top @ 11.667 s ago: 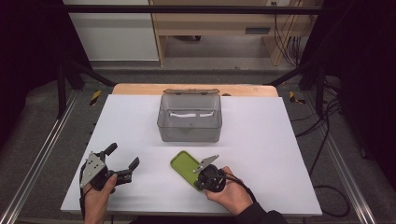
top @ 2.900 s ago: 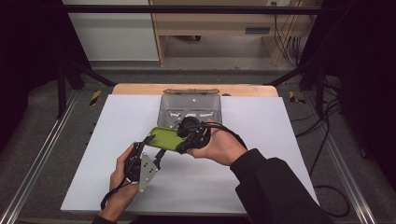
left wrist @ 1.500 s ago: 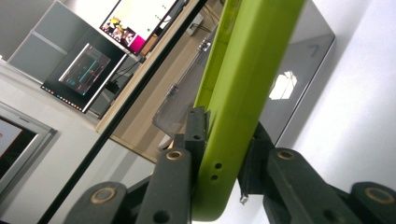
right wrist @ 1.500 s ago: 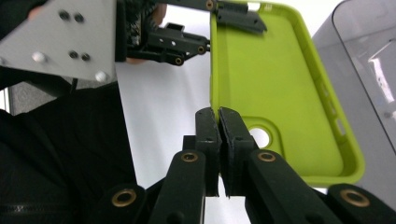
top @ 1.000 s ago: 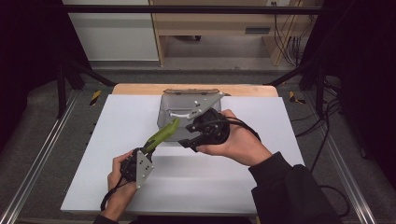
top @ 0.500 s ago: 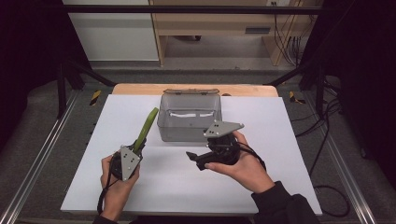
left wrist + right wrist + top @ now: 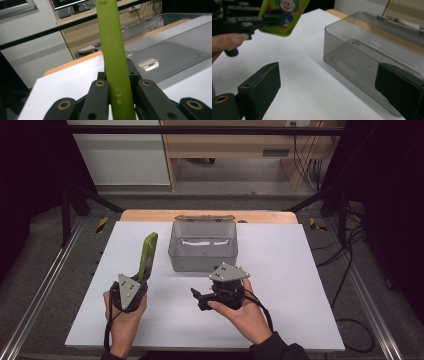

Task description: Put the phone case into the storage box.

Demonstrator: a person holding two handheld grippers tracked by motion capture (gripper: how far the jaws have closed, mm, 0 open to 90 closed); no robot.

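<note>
**Green phone case held upright beside the box**

On the left we see the left gripper [image 7: 137, 282] clamped on the lower end of a green phone case [image 7: 147, 255], which stands nearly upright above the white table [image 7: 300, 270], just left of the smoky clear plastic box [image 7: 202, 247]. In the right gripper view the case [image 7: 284, 15] shows a clown picture. Further right, the right gripper [image 7: 200, 298] holds nothing, its jaws spread wide in front of the box, lid open behind.

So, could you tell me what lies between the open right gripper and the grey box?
Only bare white table separates the right gripper from the grey box, as the high view shows.
</note>
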